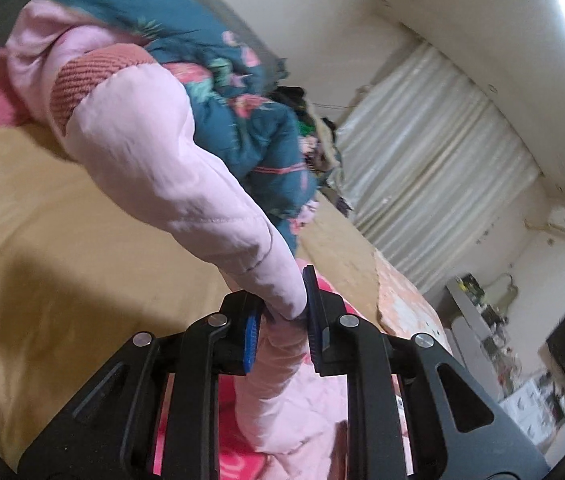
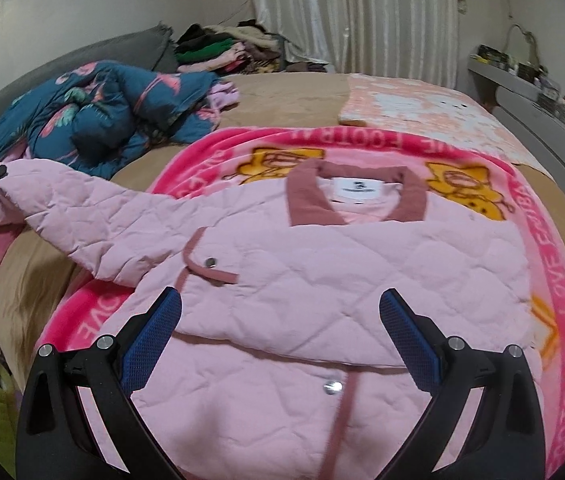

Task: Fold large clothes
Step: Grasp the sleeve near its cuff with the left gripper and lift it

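The pink quilted jacket (image 2: 322,280) runs off the right wrist view at six o'clock, so its hem is unseen, and it covers the middle of the pink cartoon blanket (image 2: 218,148), whose lettering reads only in part. In the left wrist view the end of the sleeve (image 1: 186,168) is hidden between the pads of the left gripper (image 1: 282,320), and the teal floral quilt (image 1: 218,92) at twelve o'clock is smeared by blur. The items on the grey shelf (image 2: 522,76) at two o'clock are too small to tell, as is the clothes pile (image 2: 226,52) at eleven.
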Demonstrator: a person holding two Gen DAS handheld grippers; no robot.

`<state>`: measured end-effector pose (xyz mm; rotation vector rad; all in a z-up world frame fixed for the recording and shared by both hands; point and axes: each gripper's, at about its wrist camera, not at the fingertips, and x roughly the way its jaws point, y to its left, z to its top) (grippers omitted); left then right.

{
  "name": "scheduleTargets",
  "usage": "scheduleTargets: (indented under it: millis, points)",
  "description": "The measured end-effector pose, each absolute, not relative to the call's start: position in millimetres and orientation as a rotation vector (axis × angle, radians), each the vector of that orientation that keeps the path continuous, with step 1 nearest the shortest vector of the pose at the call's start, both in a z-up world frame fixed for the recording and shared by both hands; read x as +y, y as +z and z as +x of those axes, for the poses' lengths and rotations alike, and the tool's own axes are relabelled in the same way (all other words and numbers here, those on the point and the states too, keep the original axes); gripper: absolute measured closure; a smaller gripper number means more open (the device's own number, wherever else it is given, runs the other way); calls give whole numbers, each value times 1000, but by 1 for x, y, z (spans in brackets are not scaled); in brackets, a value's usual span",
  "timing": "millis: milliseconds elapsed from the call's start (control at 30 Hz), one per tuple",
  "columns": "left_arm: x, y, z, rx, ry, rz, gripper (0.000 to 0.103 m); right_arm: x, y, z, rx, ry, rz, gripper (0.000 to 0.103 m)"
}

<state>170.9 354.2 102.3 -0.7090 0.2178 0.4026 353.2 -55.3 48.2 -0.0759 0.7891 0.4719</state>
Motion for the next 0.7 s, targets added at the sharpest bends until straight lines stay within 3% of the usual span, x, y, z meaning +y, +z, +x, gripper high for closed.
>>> scheduleTargets:
  millis: [700]
  points:
    - [216, 133, 216, 254, 23, -445, 91, -139, 33, 356, 777, 358, 29, 4]
